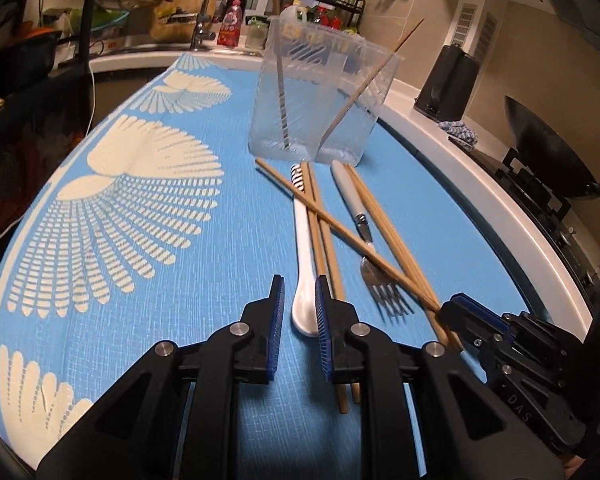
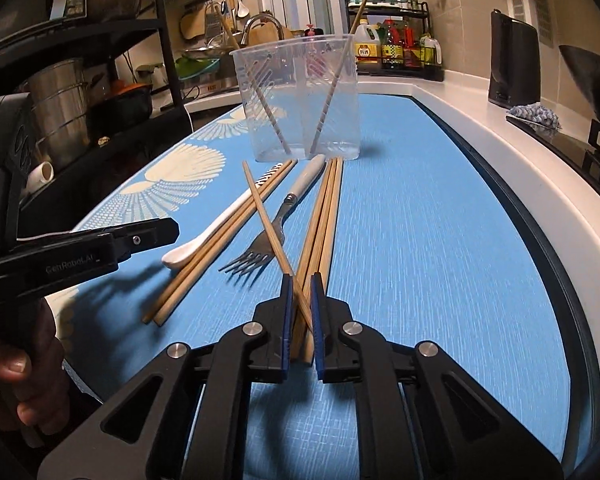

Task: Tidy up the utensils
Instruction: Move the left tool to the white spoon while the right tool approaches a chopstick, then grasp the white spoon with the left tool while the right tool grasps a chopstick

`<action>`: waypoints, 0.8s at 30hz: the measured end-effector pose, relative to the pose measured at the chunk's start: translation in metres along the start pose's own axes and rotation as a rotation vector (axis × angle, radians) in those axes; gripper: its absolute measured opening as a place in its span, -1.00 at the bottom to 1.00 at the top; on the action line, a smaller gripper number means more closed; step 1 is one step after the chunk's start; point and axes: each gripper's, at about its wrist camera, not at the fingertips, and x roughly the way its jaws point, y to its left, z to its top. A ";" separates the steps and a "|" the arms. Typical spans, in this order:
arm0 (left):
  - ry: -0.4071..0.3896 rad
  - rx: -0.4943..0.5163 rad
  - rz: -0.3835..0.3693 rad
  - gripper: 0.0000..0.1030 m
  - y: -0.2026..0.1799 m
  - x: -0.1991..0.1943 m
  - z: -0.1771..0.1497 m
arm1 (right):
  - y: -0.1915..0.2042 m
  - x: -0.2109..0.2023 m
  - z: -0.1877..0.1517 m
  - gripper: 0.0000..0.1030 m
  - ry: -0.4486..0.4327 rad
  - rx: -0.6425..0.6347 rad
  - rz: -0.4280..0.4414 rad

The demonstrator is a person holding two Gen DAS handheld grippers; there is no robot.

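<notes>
A: Two chopsticks [image 2: 332, 92] are already leaning inside the clear container [image 2: 298, 100] — the rest are lying just in front of it on the surface [image 2: 440, 240].

B: Right tool [image 2: 301, 304] is closing on the crossed chopstick [image 2: 270, 224], pads nearly touching it; firm pinch — cannot tell yet.

A: Left tool [image 1: 299, 312] is hovering spread over the white spoon [image 1: 303, 248], probably lining up along its handle. Fork [image 2: 266, 236] is sitting between the bundles, untouched.
</notes>
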 end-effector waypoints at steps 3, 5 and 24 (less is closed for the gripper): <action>0.030 -0.033 -0.010 -0.68 0.005 0.007 -0.003 | 0.002 0.000 -0.001 -0.80 -0.002 -0.008 0.000; 0.030 -0.028 -0.006 -0.64 0.003 0.008 -0.004 | 0.002 -0.001 -0.001 -0.75 -0.007 -0.013 -0.003; 0.026 0.053 0.015 -0.67 -0.015 0.010 -0.011 | 0.009 -0.007 -0.005 -0.90 -0.024 -0.081 0.000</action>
